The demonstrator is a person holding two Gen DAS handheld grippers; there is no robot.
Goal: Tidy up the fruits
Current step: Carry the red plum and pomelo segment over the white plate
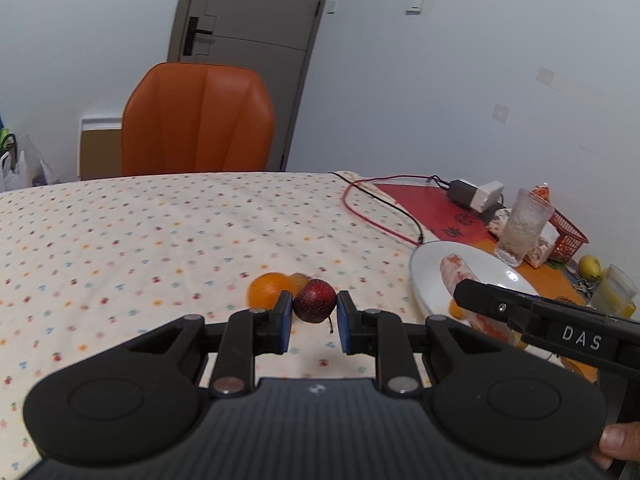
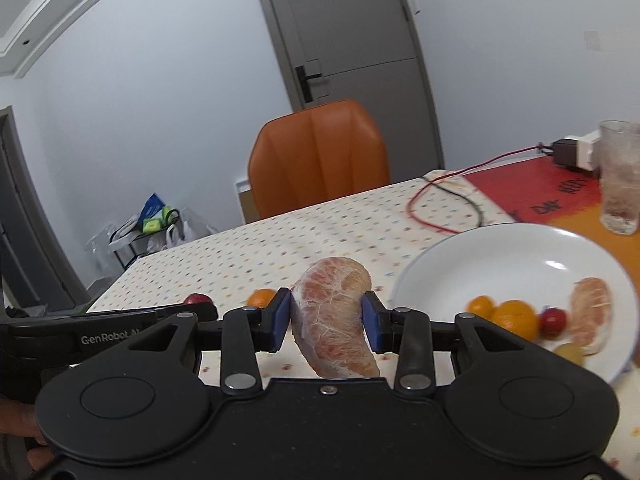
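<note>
While the left gripper (image 1: 313, 317) pointed across the table (image 1: 120, 240), its blue pads were clamped on a dark red fruit (image 1: 315, 300), lifted clear of the dotted cloth. An orange fruit (image 1: 269, 289) lay on the cloth just behind the left pad. Beyond it, the cloth ran bare to the far table edge, where an orange chair (image 1: 198, 120) stood. To the right, a white plate (image 1: 430, 268) sat near the edge of the cloth, with a red cable (image 1: 352, 208) looped behind it and a frosted glass (image 1: 524, 224) beyond the plate. The right gripper's body crossed over the plate and read "DAS".

From the right wrist view, the right gripper (image 2: 326, 320) was clenched on a peeled grapefruit segment (image 2: 334, 316), held above the cloth beside the plate (image 2: 500, 252). The plate held small orange fruits (image 2: 514, 318), a red fruit (image 2: 553, 319) and a second segment (image 2: 591, 316), with bare room at its rear. The left gripper's body read "GenRobot.AI". Writing on the red mat (image 2: 540, 188) could not be read.
</note>
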